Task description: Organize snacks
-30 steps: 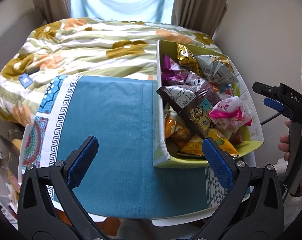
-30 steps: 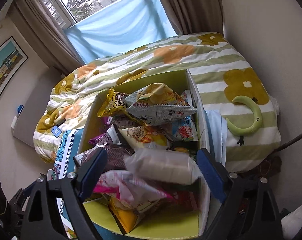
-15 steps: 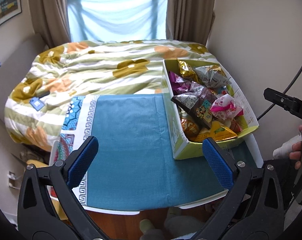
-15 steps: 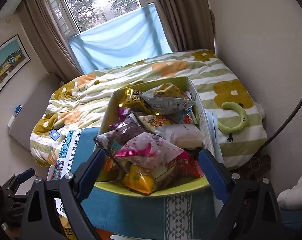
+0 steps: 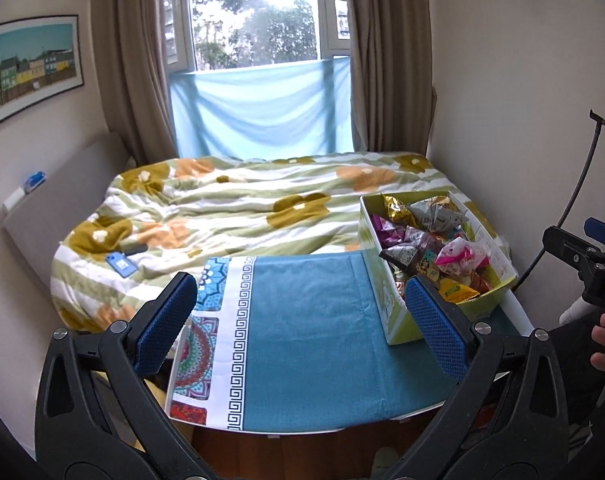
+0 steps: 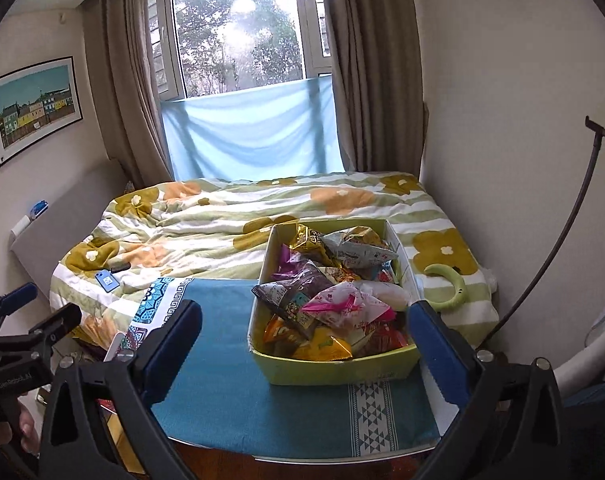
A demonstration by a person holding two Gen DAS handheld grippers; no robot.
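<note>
A yellow-green cardboard box [image 6: 342, 370] full of snack packets stands on the right of a table covered with a teal cloth [image 6: 230, 368]. On top lie a pink-and-white packet [image 6: 342, 306], a dark brown packet [image 6: 302, 286] and a grey-white packet [image 6: 358, 254]. The box also shows in the left wrist view [image 5: 390, 312]. My right gripper [image 6: 302, 344] is open and empty, held back above the table's near edge in front of the box. My left gripper [image 5: 298, 324] is open and empty over the teal cloth [image 5: 302, 332], left of the box.
A bed with a flowered quilt [image 6: 222, 236] lies behind the table. A green curved object [image 6: 454, 286] lies on the quilt right of the box. A blue phone [image 5: 122, 264] lies on the quilt at left. Walls stand close on the right and left.
Both grippers have pulled back and up from the box, so the whole table, bed and window now show. Both stay open and empty.
</note>
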